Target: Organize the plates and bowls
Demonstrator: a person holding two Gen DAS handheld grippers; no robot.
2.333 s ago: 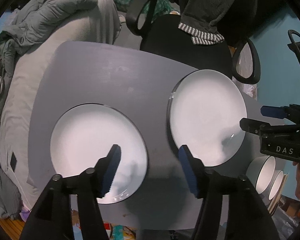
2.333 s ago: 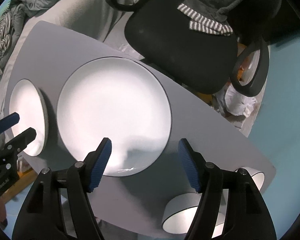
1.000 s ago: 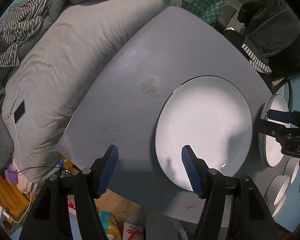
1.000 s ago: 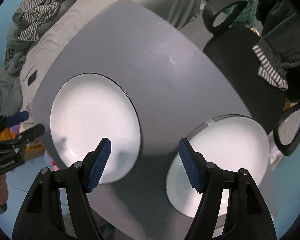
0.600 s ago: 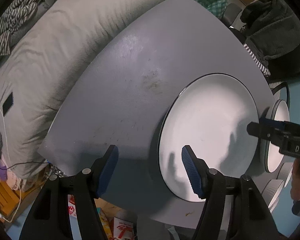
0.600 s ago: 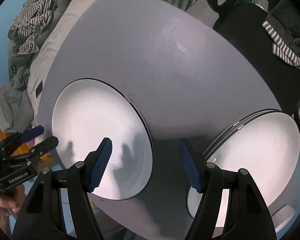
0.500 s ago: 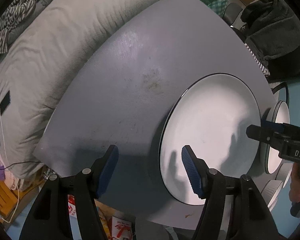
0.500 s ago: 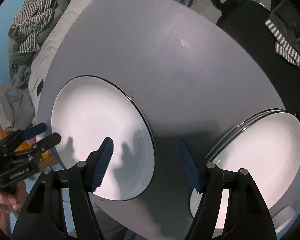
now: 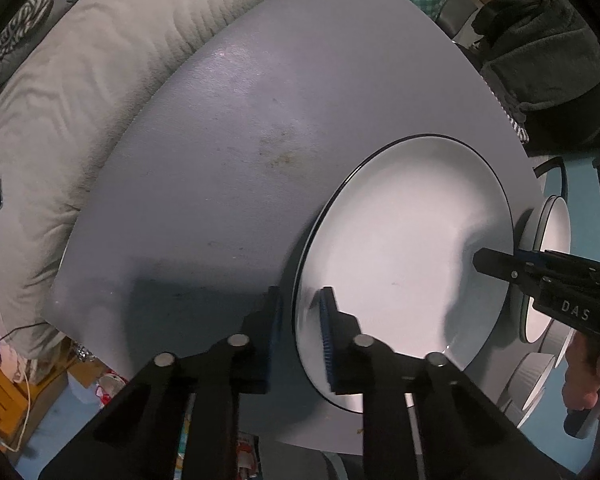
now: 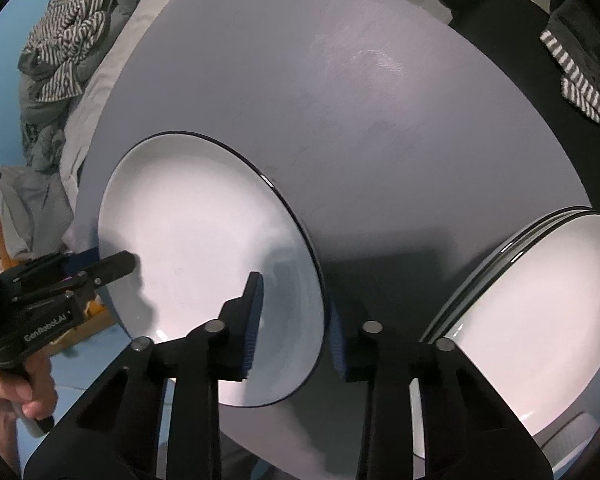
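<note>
A large white plate with a dark rim (image 9: 412,240) (image 10: 204,240) lies near the front edge of the grey table (image 9: 240,140). My left gripper (image 9: 300,320) is shut on its left rim. My right gripper (image 10: 296,320) is shut on its right rim, one finger over the plate and one under it. A stack of white plates (image 10: 540,320) sits to the right; it also shows in the left wrist view (image 9: 552,264). White bowls (image 9: 540,380) stand at the far right of the table.
A grey bed with quilt (image 9: 60,100) and striped clothes (image 10: 64,40) runs along the table's left side. A black office chair with dark clothes (image 10: 572,40) stands behind the table. The table's front edge (image 9: 160,368) is close to my grippers.
Both grippers have moved in onto the left plate and closed on its opposite rims. They were open half a second ago.
</note>
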